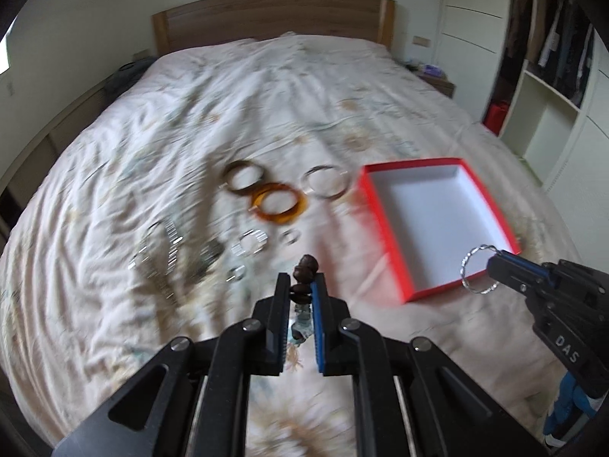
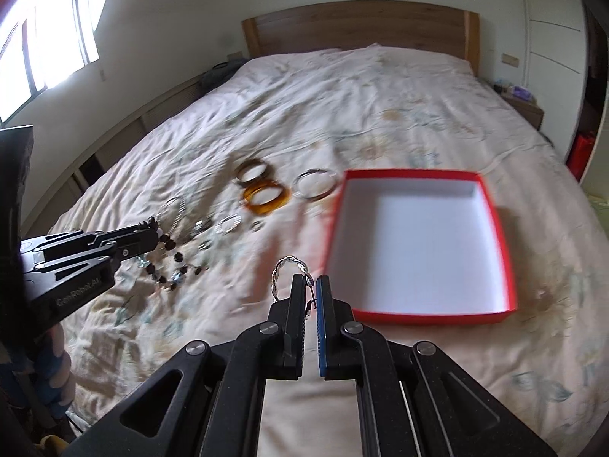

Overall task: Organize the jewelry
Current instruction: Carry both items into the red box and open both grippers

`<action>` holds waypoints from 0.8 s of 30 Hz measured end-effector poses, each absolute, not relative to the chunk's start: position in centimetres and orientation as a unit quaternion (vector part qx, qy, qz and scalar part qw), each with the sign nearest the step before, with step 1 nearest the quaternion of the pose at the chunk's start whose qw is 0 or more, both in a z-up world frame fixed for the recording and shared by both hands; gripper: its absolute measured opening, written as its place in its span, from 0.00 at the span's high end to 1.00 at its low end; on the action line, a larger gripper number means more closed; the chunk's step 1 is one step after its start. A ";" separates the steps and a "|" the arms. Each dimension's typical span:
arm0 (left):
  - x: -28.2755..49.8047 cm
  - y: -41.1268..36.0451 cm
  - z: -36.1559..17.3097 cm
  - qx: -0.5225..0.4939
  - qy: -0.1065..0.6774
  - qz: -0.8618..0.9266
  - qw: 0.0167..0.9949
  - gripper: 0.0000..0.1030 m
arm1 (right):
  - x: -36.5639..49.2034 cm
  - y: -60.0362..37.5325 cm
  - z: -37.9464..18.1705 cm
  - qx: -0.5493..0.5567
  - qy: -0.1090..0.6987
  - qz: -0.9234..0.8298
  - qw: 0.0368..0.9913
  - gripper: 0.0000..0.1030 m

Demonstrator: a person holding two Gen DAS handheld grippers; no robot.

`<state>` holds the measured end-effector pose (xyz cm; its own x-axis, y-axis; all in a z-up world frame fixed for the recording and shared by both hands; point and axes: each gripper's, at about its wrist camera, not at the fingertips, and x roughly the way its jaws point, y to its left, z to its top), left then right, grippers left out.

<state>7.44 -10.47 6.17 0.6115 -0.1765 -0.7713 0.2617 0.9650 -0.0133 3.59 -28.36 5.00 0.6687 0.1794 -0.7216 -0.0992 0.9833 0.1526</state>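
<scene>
Red-walled and white inside, the open box point(image 2: 418, 243) sits empty beside the bangles point(image 2: 266, 194) on the bedspread point(image 2: 342, 106), ready for sorting. The left gripper point(image 1: 300, 285) pinches a dark beaded strand point(image 1: 304, 266); the right gripper point(image 2: 311, 285) clamps a twisted silver ring point(image 2: 291, 266) near the box's front edge.

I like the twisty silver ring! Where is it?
The twisted silver wire ring is pinched in the right claw, held above the bed just left of the red cardboard box.

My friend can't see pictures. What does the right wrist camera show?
The right gripper pinches a twisted silver ring above a bed, beside an empty red box. Left, the other gripper holds a dark bead strand; bangles lie beyond.
</scene>
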 end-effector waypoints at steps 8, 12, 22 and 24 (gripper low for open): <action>13.2 -19.1 7.2 0.060 0.414 -0.191 0.888 0.90 | 8.2 -35.6 4.4 0.059 0.403 0.027 0.913 0.95; 16.8 -23.8 6.1 0.070 0.415 -0.211 0.883 0.90 | 11.5 -37.8 3.0 0.060 0.411 0.016 0.909 0.95; 24.0 -30.5 -0.1 0.064 0.460 -0.225 0.857 0.90 | 19.9 -41.2 -1.9 0.060 0.449 0.009 0.891 0.95; 24.7 -30.7 -1.7 0.063 0.473 -0.221 0.851 0.90 | 21.1 -41.3 -3.0 0.052 0.461 0.008 0.886 0.95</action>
